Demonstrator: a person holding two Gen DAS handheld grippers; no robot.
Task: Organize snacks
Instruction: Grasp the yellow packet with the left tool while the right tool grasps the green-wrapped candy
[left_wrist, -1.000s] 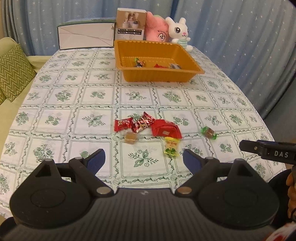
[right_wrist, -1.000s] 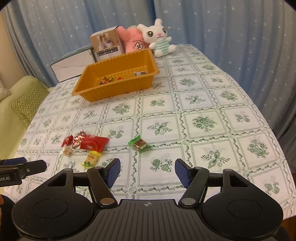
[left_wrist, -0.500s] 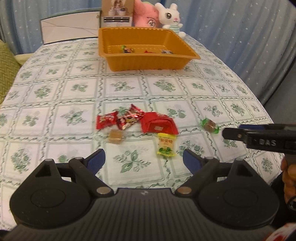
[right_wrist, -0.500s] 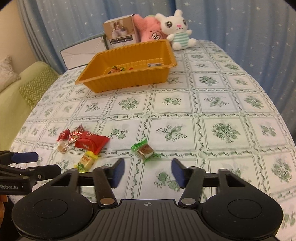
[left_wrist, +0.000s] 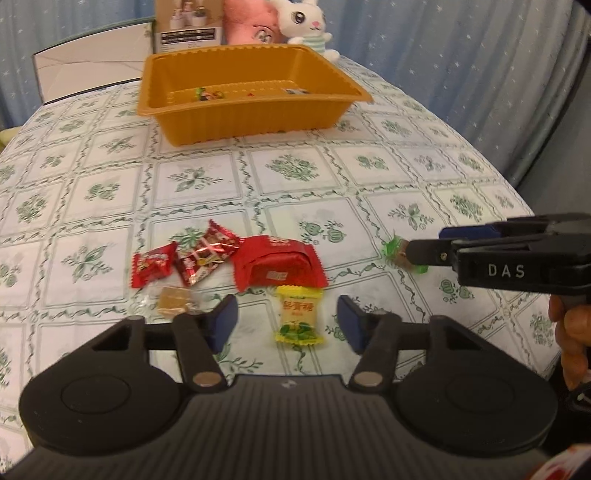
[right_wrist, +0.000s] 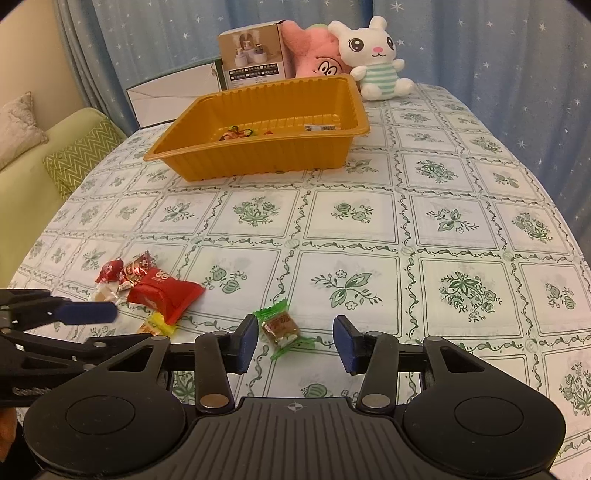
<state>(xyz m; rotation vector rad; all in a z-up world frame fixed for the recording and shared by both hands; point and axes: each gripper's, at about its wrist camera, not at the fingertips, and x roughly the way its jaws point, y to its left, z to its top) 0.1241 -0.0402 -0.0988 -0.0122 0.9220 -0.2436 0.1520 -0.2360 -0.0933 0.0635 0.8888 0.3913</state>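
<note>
A yellow candy (left_wrist: 298, 317) lies on the tablecloth between the fingers of my left gripper (left_wrist: 287, 323), whose jaws are closing without touching it. A green-wrapped candy (right_wrist: 282, 328) lies between the fingers of my right gripper (right_wrist: 294, 341), also closing, pads still apart from it. Just beyond the yellow candy lie a big red packet (left_wrist: 277, 265), two small red wrappers (left_wrist: 153, 264) (left_wrist: 207, 254) and a clear-wrapped brown candy (left_wrist: 173, 300). An orange tray (left_wrist: 236, 110) at the far side holds a few snacks.
Behind the tray stand a white box (right_wrist: 166, 99), a product carton (right_wrist: 253, 55), a pink plush (right_wrist: 314, 55) and a white rabbit plush (right_wrist: 376, 62). A green sofa with cushions (right_wrist: 55, 162) is left of the table. Curtains hang behind.
Both grippers have come down and forward toward the table. The left jaws have narrowed around the yellow candy, the right jaws around the green candy. Nothing has been picked up.
</note>
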